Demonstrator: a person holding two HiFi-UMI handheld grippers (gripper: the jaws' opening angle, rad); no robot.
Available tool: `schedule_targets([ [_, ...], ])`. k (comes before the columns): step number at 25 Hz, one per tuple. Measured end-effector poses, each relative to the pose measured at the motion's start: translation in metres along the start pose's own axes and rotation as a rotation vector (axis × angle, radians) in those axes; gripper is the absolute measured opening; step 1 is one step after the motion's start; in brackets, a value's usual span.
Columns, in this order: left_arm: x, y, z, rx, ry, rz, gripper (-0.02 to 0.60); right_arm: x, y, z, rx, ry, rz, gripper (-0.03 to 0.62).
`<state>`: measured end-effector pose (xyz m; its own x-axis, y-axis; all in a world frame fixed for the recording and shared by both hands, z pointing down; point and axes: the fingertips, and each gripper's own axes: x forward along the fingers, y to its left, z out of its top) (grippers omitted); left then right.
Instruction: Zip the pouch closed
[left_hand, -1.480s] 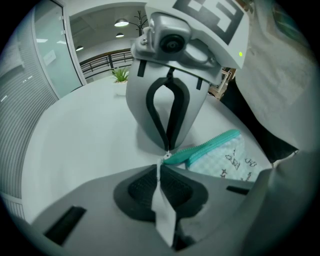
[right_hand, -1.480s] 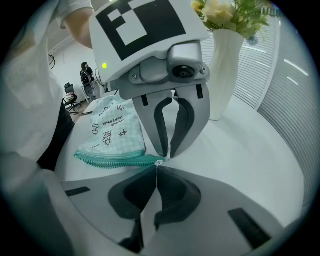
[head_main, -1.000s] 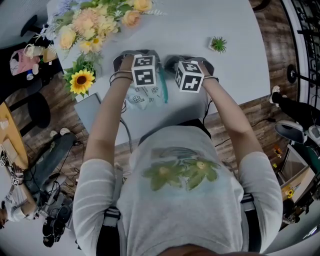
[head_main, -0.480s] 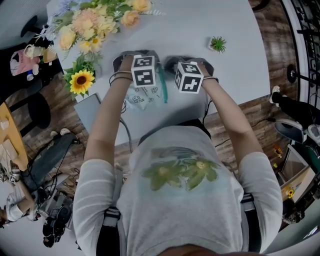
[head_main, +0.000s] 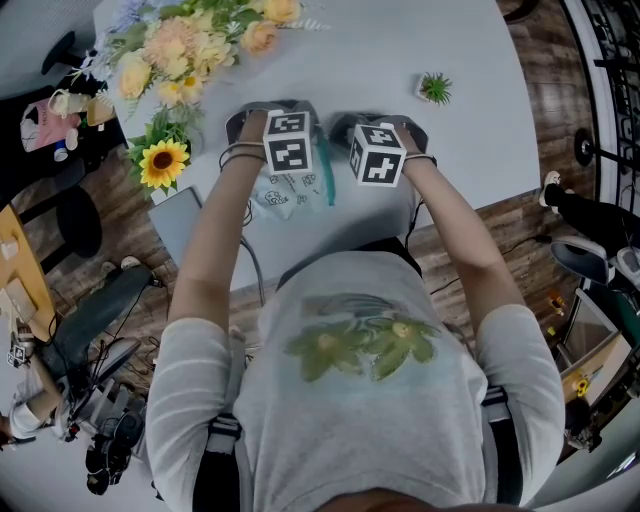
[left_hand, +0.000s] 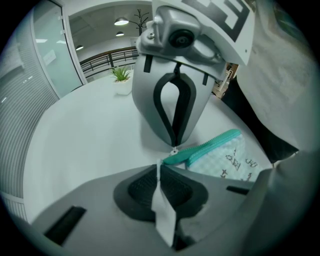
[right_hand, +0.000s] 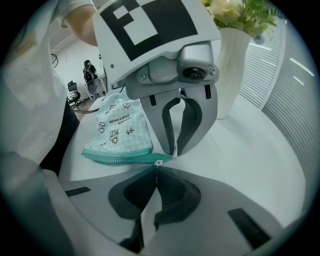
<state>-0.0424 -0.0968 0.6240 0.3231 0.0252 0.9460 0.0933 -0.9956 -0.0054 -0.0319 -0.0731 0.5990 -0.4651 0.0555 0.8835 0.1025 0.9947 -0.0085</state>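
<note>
The pouch (head_main: 290, 192) is pale mint check fabric with small drawings and a teal zipper (head_main: 326, 180); it lies on the white table (head_main: 420, 40) under both hands. In the left gripper view my left gripper (left_hand: 159, 165) is shut on the teal end of the zipper (left_hand: 200, 150). Facing it tip to tip, my right gripper (left_hand: 174, 146) pinches the small metal pull. In the right gripper view my right gripper (right_hand: 157, 167) is shut on that pull (right_hand: 158, 162), and the left gripper (right_hand: 175, 151) grips the pouch (right_hand: 122, 130) at the same end. The marker cubes (head_main: 288, 140) hide the fingertips in the head view.
A bouquet (head_main: 190, 45) and a sunflower (head_main: 163, 162) stand at the table's left, in a white vase (right_hand: 235, 70) close behind the left gripper. A small potted plant (head_main: 436, 89) sits to the right. A grey flat item (head_main: 180, 225) lies at the near left edge.
</note>
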Motion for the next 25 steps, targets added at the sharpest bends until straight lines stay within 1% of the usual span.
schedule_targets([
  [12,0.000,0.000,0.000,0.006,0.007,0.004,0.025,-0.001,0.004,-0.002,0.013,0.000,0.010,0.018],
  [19,0.000,0.000,0.002,0.023,0.029,0.006,0.025,-0.001,0.010,-0.003,0.021,0.007,0.044,0.018],
  [25,0.001,0.000,0.001,0.022,0.029,0.009,0.025,0.001,0.011,-0.004,0.040,0.003,0.041,0.018],
])
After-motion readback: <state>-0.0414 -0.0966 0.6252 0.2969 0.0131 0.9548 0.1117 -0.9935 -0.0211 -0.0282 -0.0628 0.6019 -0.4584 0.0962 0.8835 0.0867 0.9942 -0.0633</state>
